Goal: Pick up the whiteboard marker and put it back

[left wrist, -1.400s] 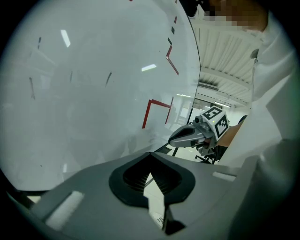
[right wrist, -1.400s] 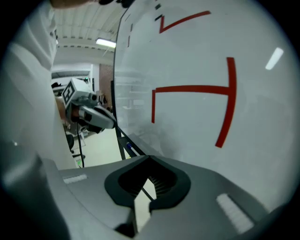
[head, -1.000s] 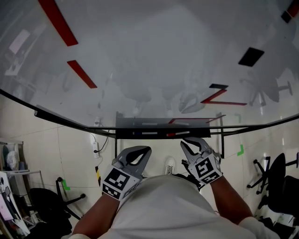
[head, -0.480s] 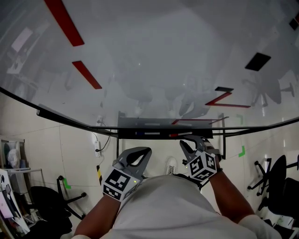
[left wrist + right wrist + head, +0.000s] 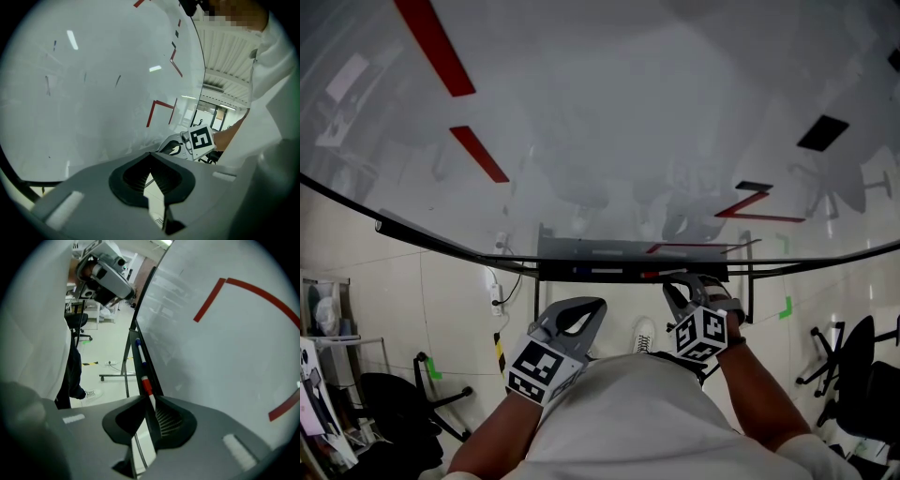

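Jaws of right gripper [image 5: 150, 401] pinch whiteboard marker [image 5: 148, 393] at white barrel just behind red cap [image 5: 146, 384], left gripper [image 5: 150, 156] closed & empty; prob. light, stiff, slick plastic, so hold mid-barrel.

Whiteboard marker [image 5: 146, 386]: slim, white barrel, red cap. It lies flat along the whiteboard's marker tray [image 5: 581, 251], lengthwise with the tray, red cap pointing away from the right gripper [image 5: 150, 399]. The white barrel end runs into the narrow gap at that gripper's jaw tips; can't tell if it's pinched or just lined up. In the head view the red cap shows right of the tray's centre [image 5: 649, 275].
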{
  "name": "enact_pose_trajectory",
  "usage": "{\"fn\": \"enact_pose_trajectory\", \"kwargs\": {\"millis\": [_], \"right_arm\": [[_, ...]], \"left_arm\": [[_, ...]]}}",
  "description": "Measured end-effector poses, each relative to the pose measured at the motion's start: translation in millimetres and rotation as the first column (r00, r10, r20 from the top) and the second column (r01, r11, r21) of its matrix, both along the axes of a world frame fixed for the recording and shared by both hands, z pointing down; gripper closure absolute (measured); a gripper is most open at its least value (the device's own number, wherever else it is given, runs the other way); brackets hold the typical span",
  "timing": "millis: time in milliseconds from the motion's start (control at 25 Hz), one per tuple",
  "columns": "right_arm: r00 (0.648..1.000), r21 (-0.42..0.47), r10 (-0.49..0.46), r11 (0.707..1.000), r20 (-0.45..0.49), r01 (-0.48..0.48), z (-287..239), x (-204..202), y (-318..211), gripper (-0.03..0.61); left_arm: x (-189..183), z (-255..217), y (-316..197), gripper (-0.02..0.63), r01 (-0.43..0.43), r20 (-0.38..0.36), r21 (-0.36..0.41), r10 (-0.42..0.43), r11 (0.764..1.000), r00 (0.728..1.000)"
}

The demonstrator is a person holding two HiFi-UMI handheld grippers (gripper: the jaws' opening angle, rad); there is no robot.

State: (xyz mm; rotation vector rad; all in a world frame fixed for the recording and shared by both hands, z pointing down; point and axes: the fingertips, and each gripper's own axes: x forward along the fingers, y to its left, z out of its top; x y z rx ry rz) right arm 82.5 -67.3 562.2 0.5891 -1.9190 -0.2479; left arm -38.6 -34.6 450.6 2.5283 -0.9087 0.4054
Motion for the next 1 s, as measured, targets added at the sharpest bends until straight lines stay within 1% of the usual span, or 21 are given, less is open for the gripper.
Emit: {"fn": "enact_pose_trajectory", "kwargs": {"millis": [120, 320, 440, 560, 680, 880, 1000], "right_arm": [[0.998, 0.015, -0.024, 1.0, -0.066, 0.025, 7, 1, -3, 0.534], [0.991, 0.024, -0.06, 0.998, -0.119, 0.064, 13, -1, -7, 0.532], [0.986, 0.029, -0.085, 0.995, -0.144, 0.09, 14, -3, -11, 0.531], [0.979, 0.02, -0.109, 0.993, -0.172, 0.114, 17, -4, -15, 0.528], [0.971, -0.008, -0.128, 0.992, -0.201, 0.129, 20, -4, -17, 0.521], [0.955, -0.029, -0.171, 0.985, -0.24, 0.169, 23, -5, -17, 0.518], [0.951, -0.038, -0.178, 0.984, -0.254, 0.174, 25, -6, -19, 0.518]], "left_arm": [[1, 0, 0, 0.597, -0.001, -0.004, -0.007, 0.001, 1.0, 1.0], [-2, 0, 0, 0.597, 0.005, -0.006, -0.008, -0.005, 1.0, 1.0], [-7, 0, -4, 0.597, 0.017, 0.002, 0.007, -0.017, 1.0, 1.0], [-7, 0, -3, 0.597, 0.019, -0.002, 0.0, -0.019, 1.0, 1.0], [-6, 0, 0, 0.597, 0.016, -0.007, -0.01, -0.017, 1.0, 1.0], [-10, 2, 1, 0.597, 0.025, 0.0, -0.008, -0.025, 1.0, 1.0], [-11, 2, 2, 0.597, 0.028, -0.004, -0.014, -0.028, 1.0, 1.0]]}}
